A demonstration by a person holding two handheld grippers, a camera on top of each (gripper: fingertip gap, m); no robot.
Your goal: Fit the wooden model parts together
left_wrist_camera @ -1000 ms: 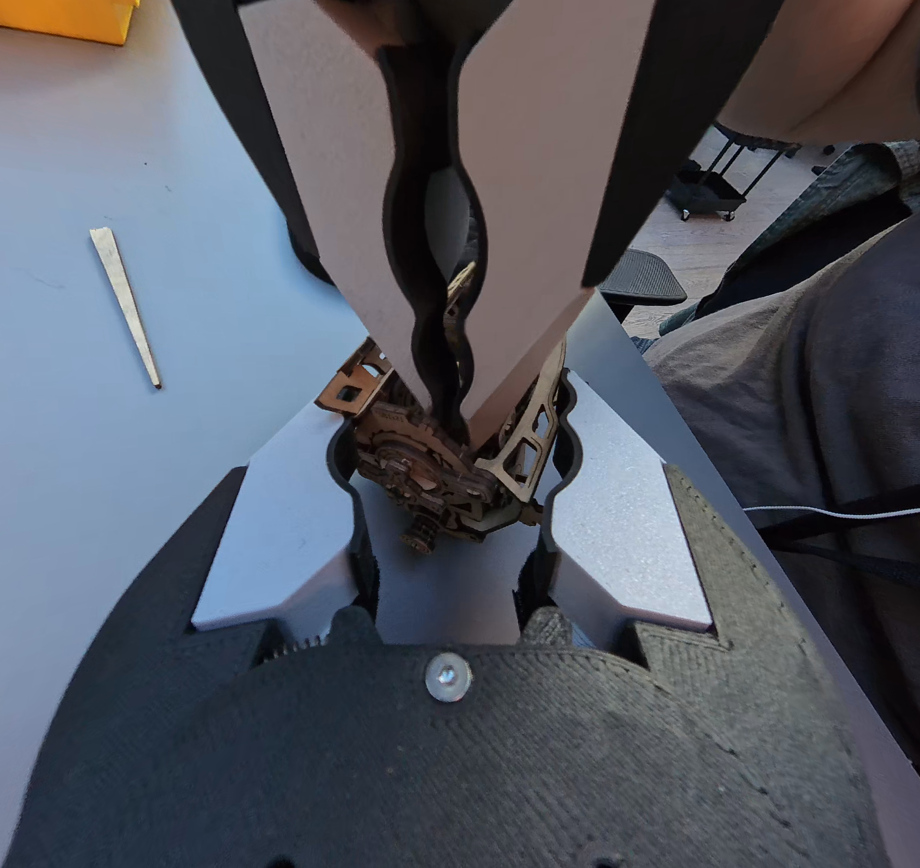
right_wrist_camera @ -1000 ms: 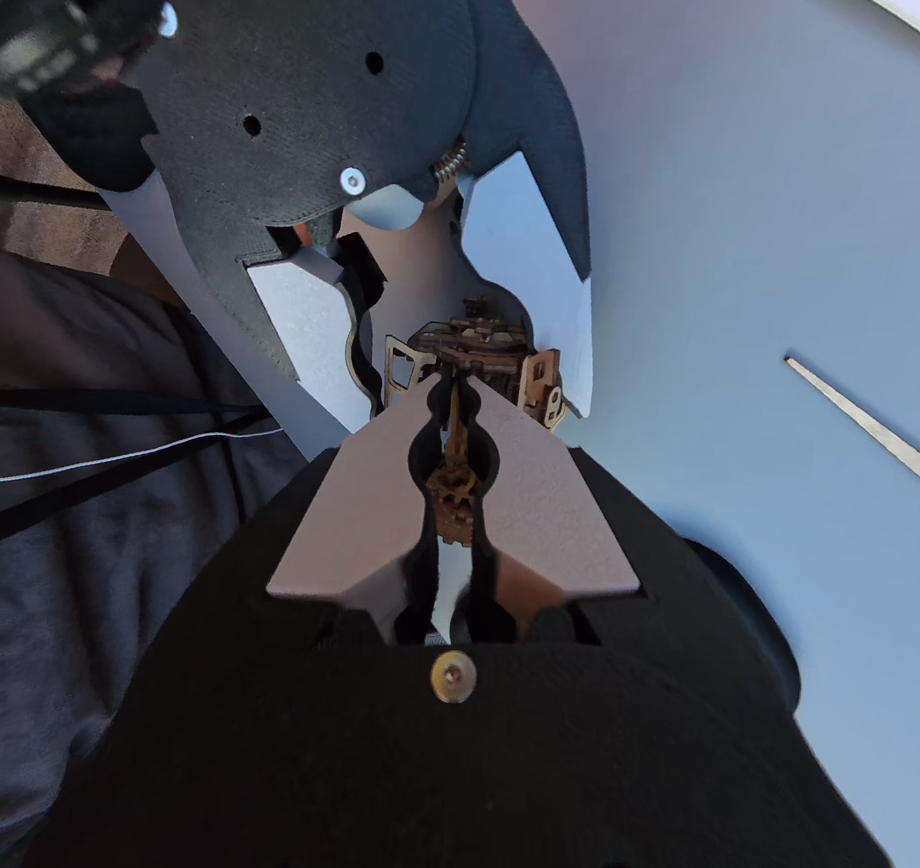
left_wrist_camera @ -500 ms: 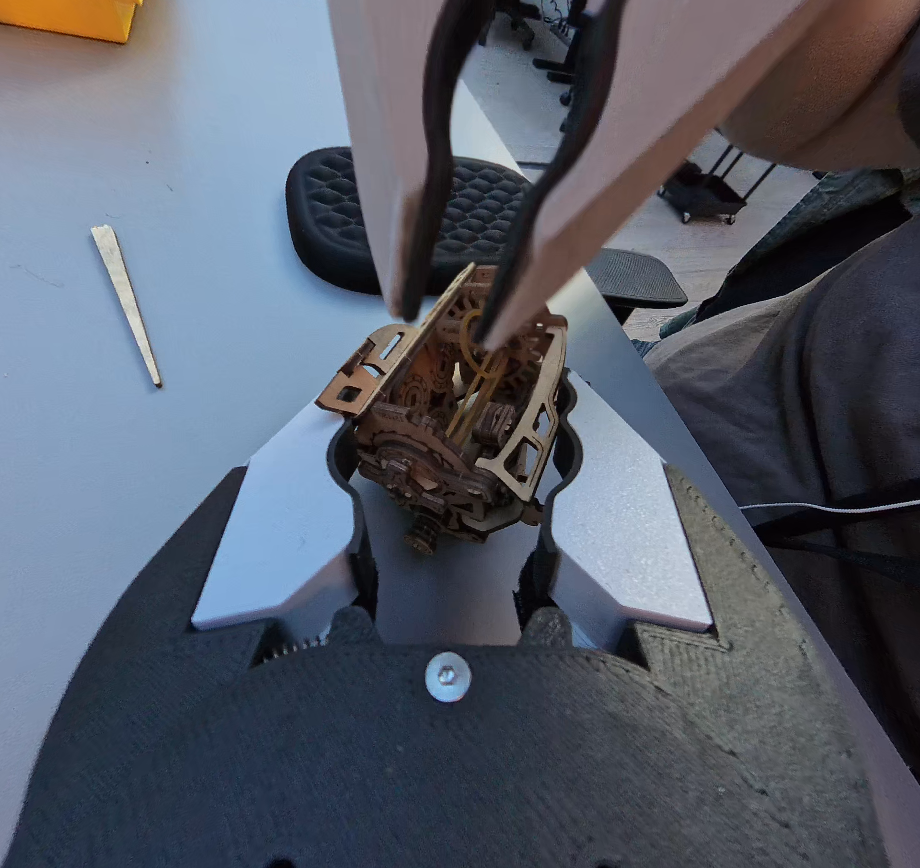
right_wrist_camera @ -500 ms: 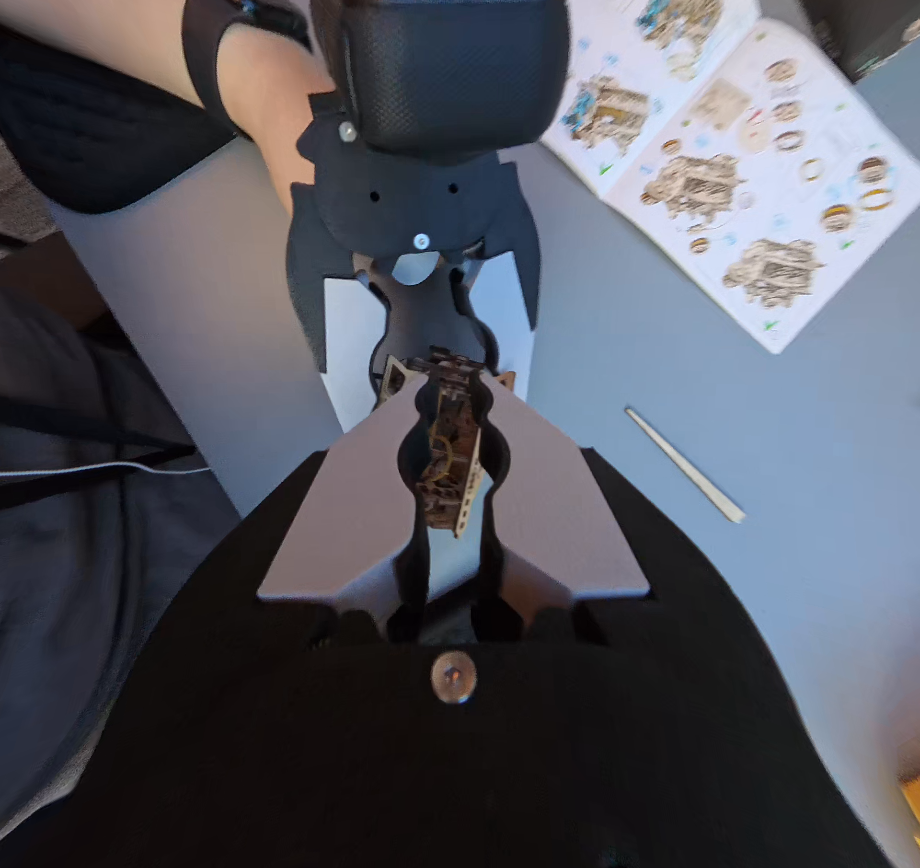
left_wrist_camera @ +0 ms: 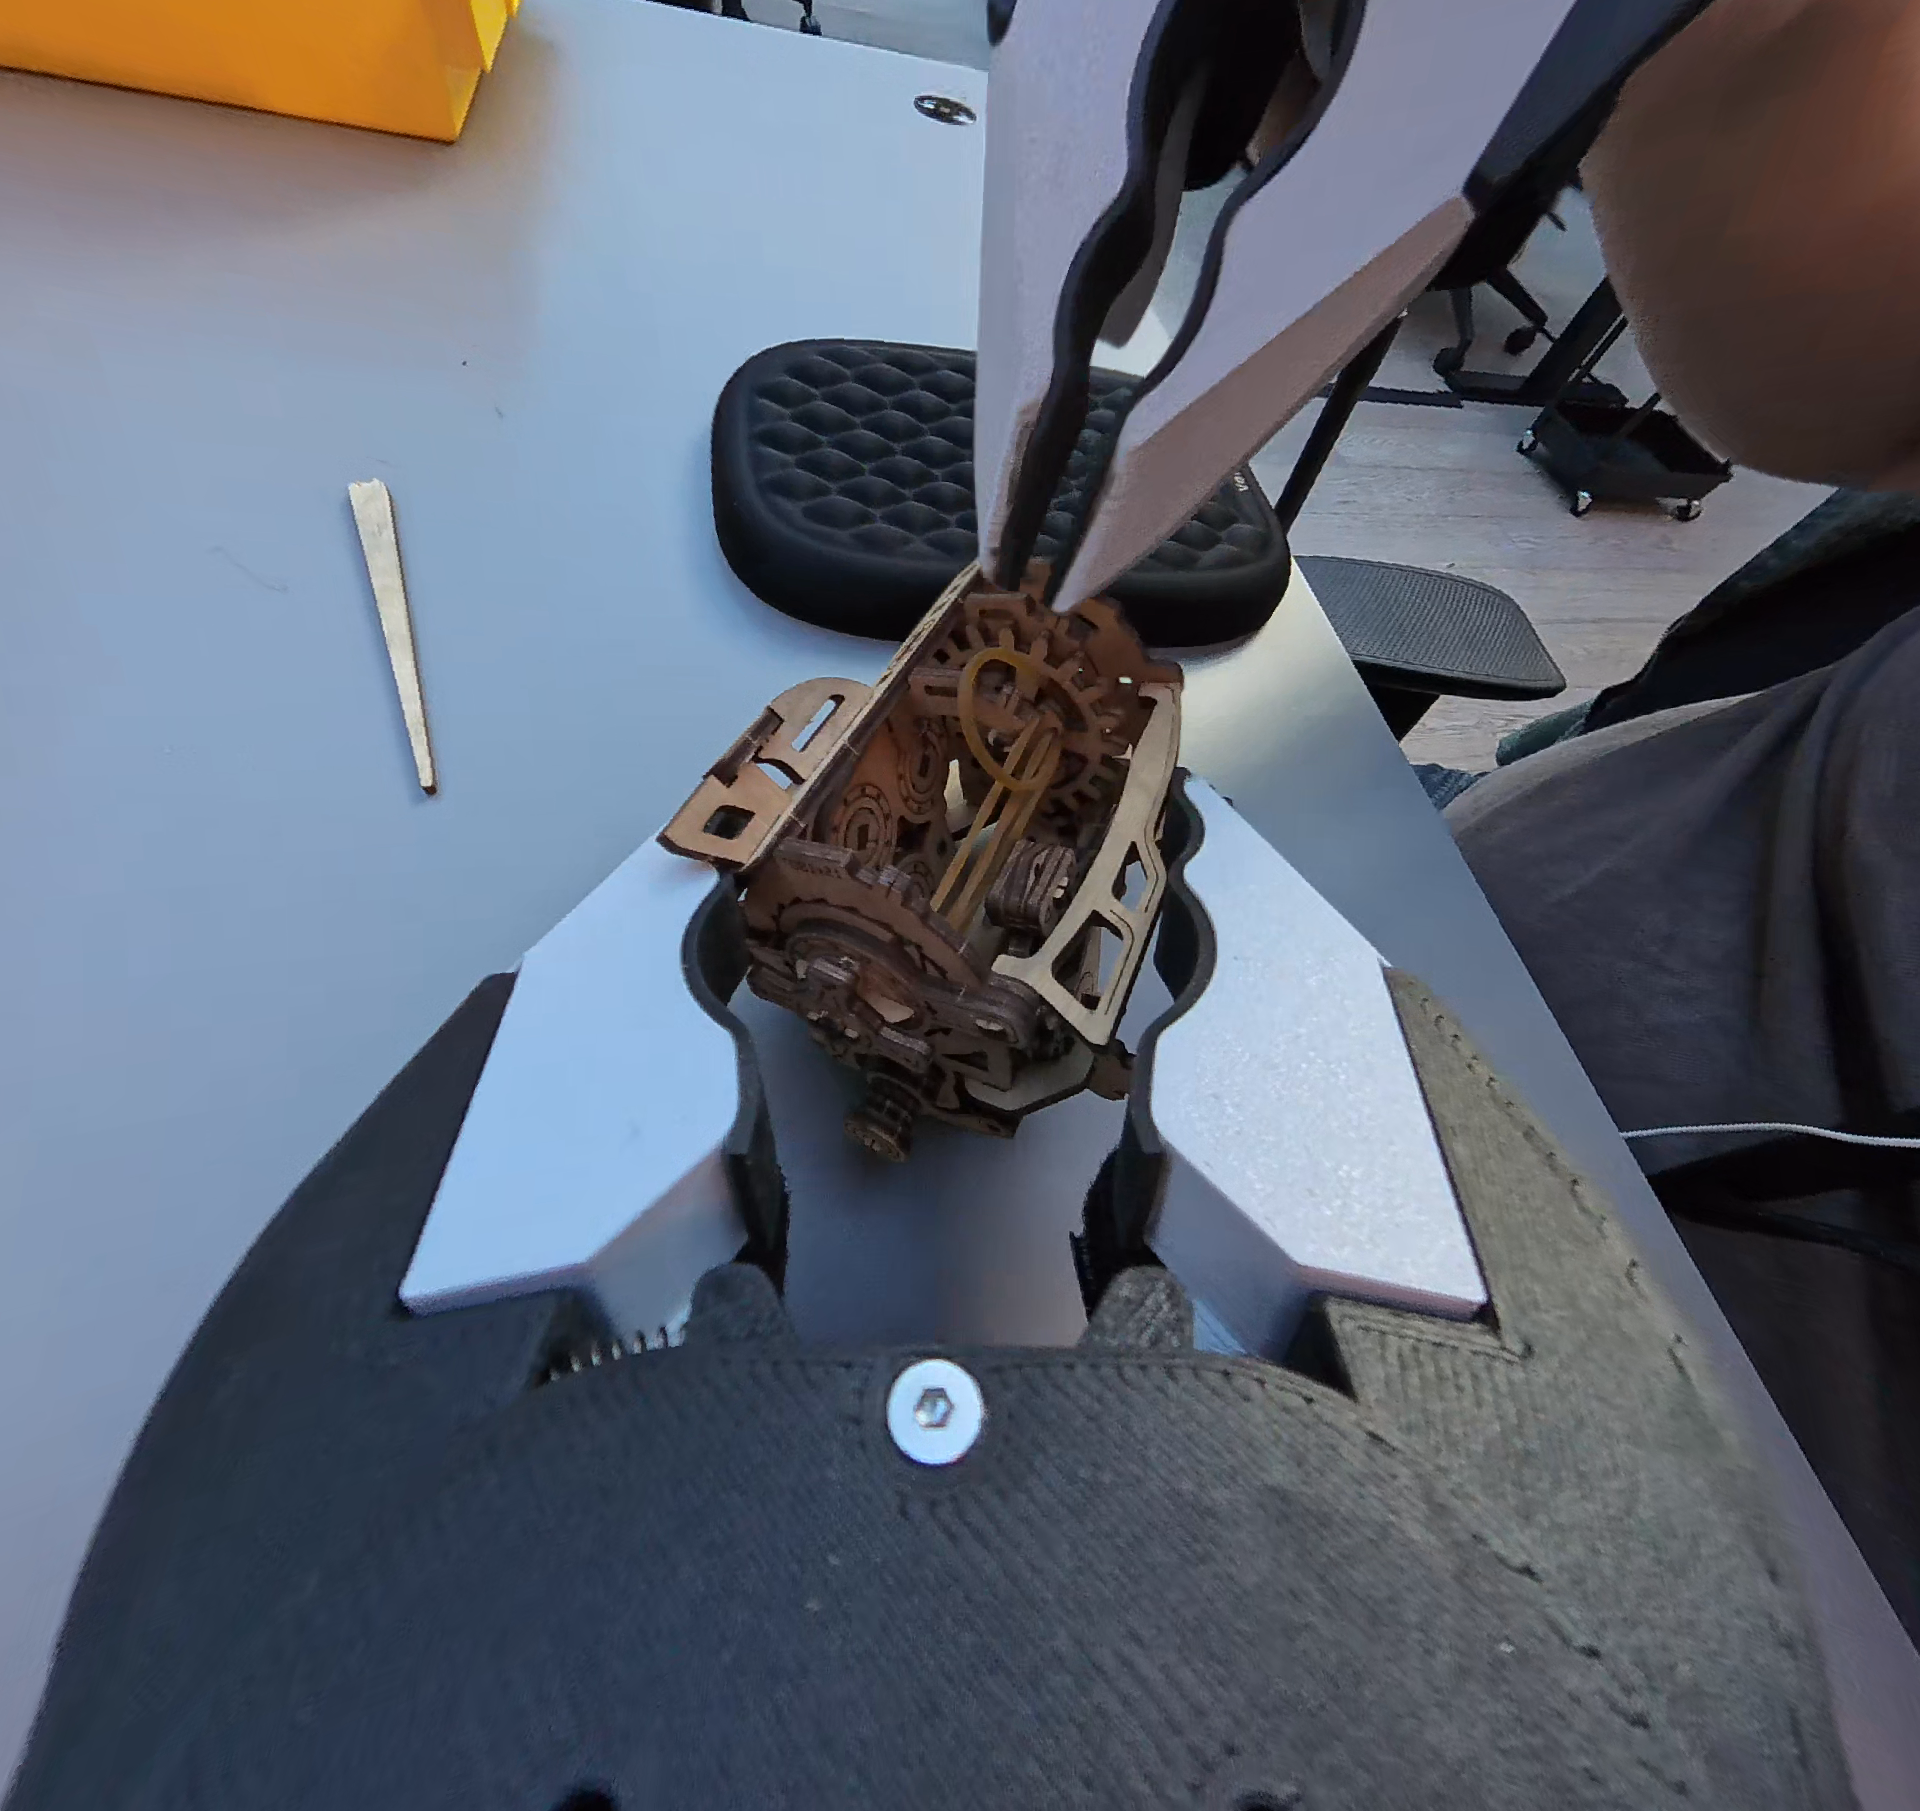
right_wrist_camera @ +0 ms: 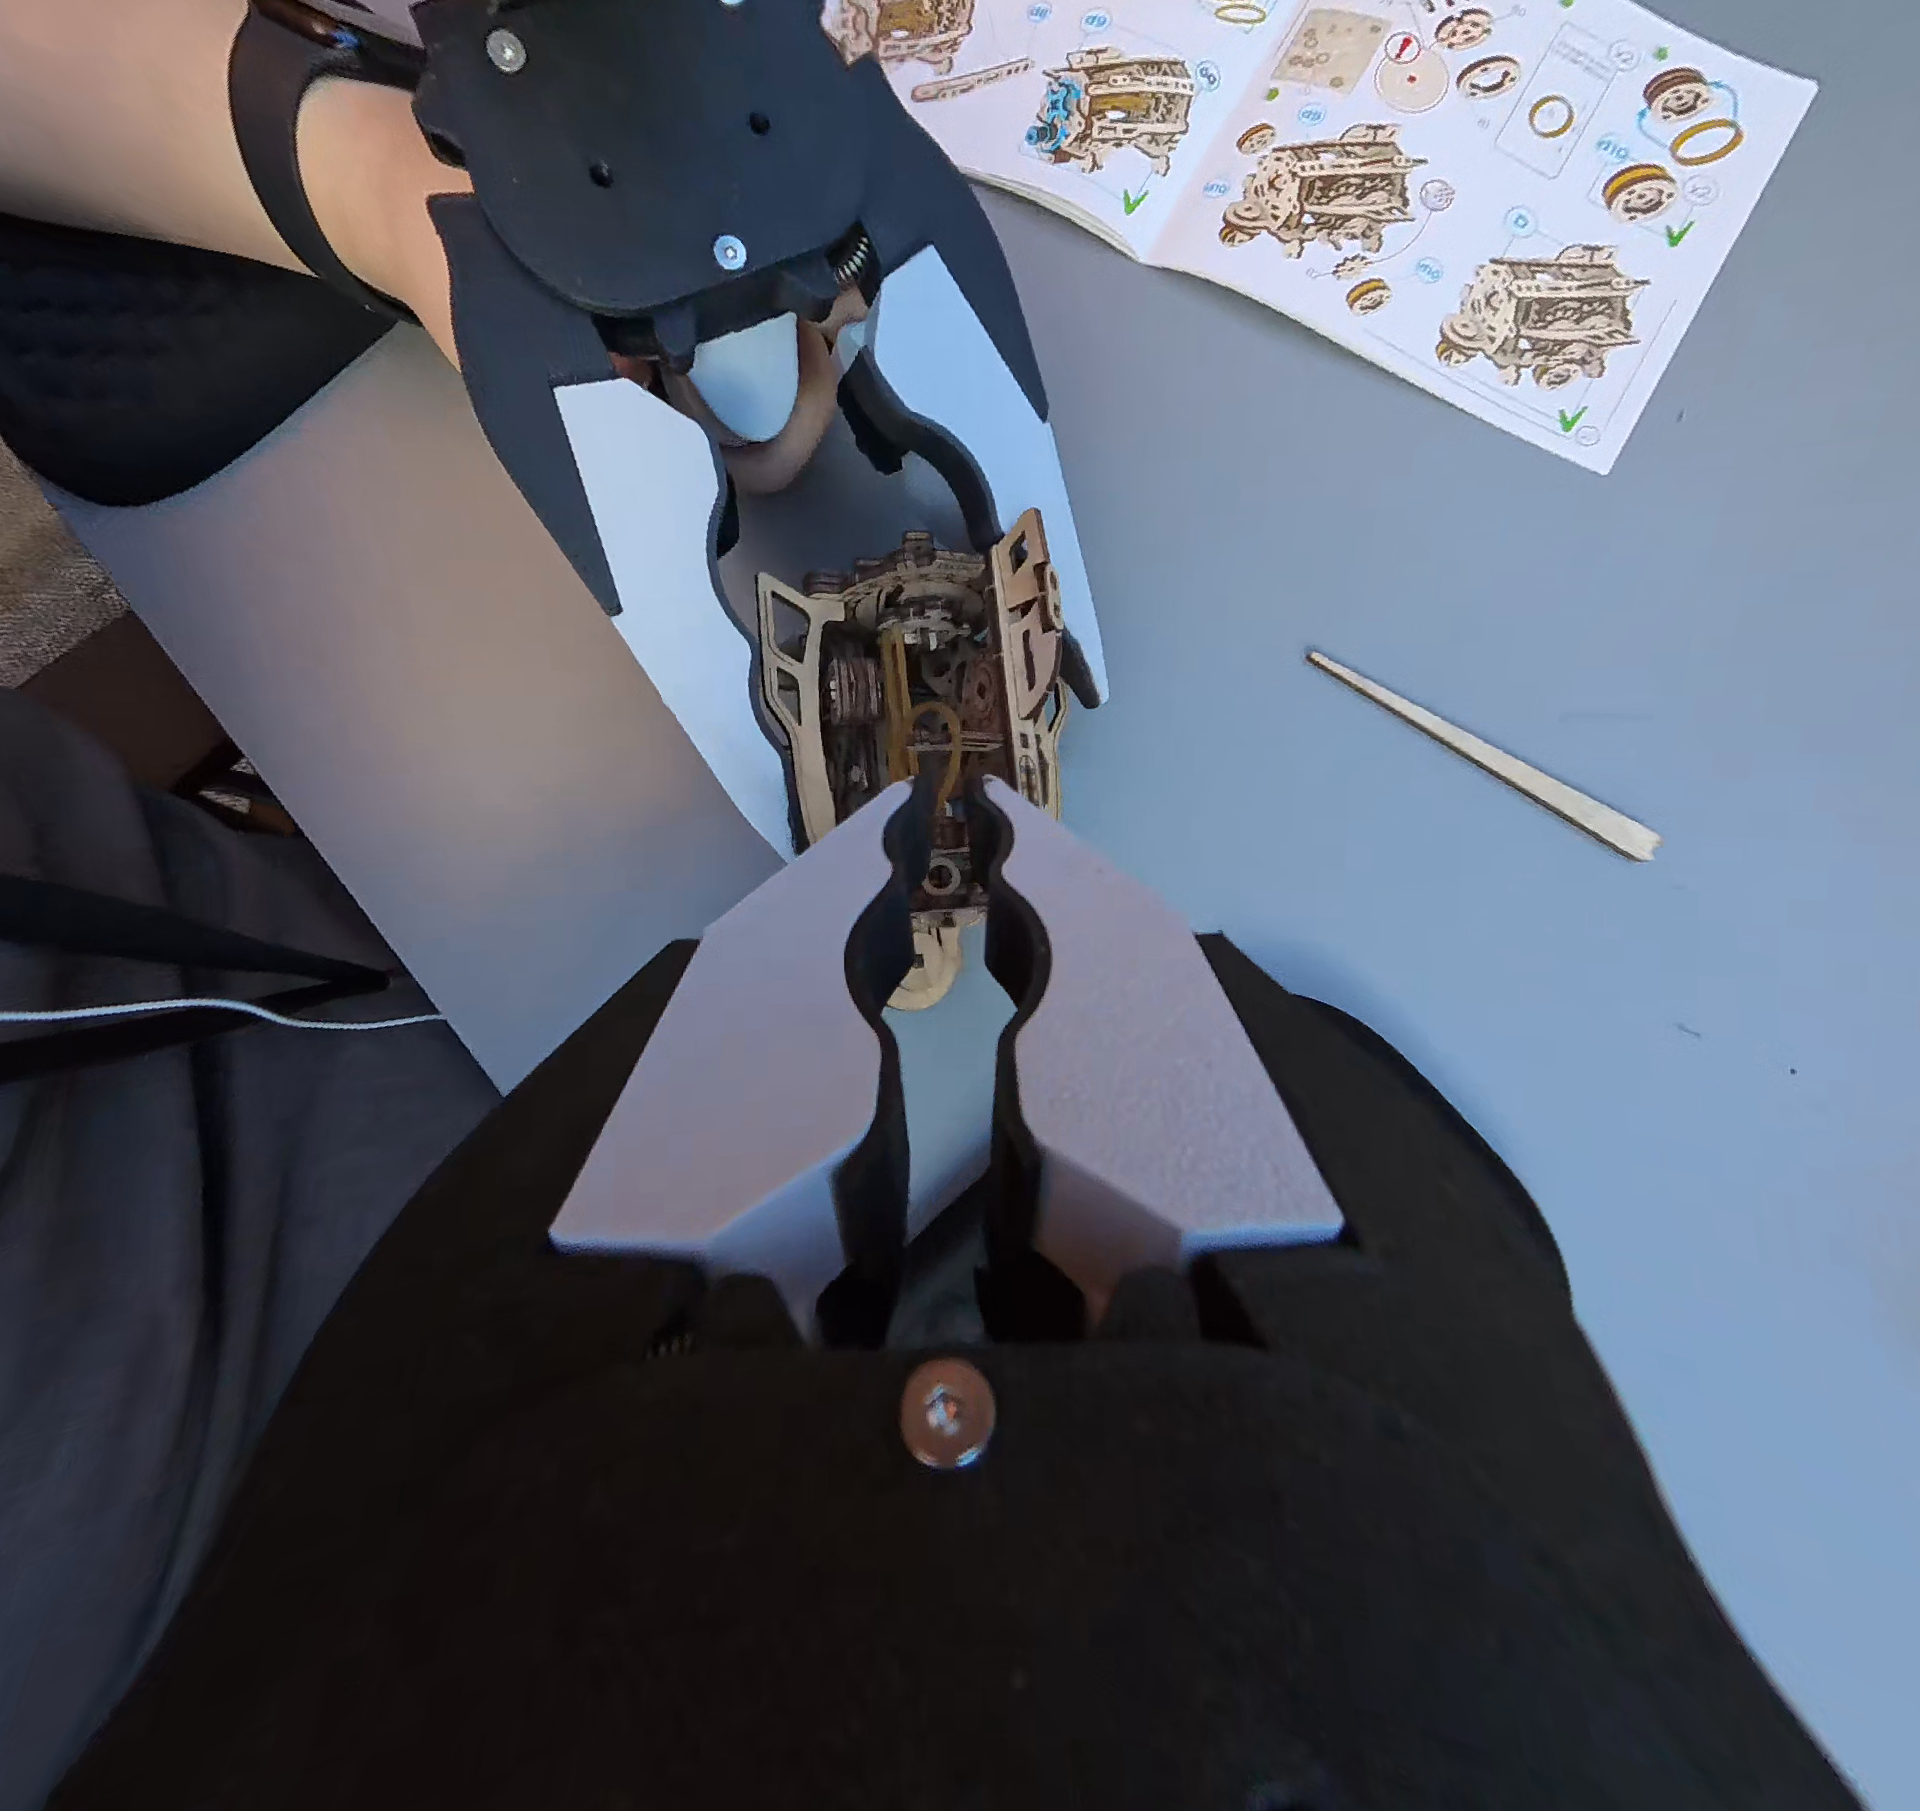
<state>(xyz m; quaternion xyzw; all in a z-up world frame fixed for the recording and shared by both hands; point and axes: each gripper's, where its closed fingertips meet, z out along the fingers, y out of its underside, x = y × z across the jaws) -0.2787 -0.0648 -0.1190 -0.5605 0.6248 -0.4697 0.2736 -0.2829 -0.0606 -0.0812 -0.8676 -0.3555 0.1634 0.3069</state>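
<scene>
two pairs of tongs meet over one small brown laser-cut wooden gear model (left_wrist_camera: 940, 888). the left gripper (left_wrist_camera: 945, 930) stands wide, and the model sits between its silver fingers (left_wrist_camera: 582, 1065), low over the grey table top (left_wrist_camera: 260, 390); its frame lies against the black inner edges of both fingers, so it looks clamped at that width. the right gripper (right_wrist_camera: 940, 805) comes down from above with its jaws drawn nearly together, a narrow slit left between the tips, which sit at the model's upper rim by a toothed wheel. in the right wrist view a tan rubber band (right_wrist_camera: 925, 733) looped inside the model runs up to that slit, but i cannot tell whether the tips pinch the band, the wood, or nothing. the model's open frame contains stacked gears, a dark ribbed spool and the band stretched lengthwise. farther out on the table lies a thin tapered pale wooden stick (left_wrist_camera: 393, 634), apart from everything. behind the model is a black honeycomb-textured pad (left_wrist_camera: 862, 473). at the far left corner stands a yellow plastic bin (left_wrist_camera: 249, 5), its contents hidden. an open white instruction booklet (right_wrist_camera: 1351, 151) with drawings lies beyond the left gripper in the right wrist view.
</scene>
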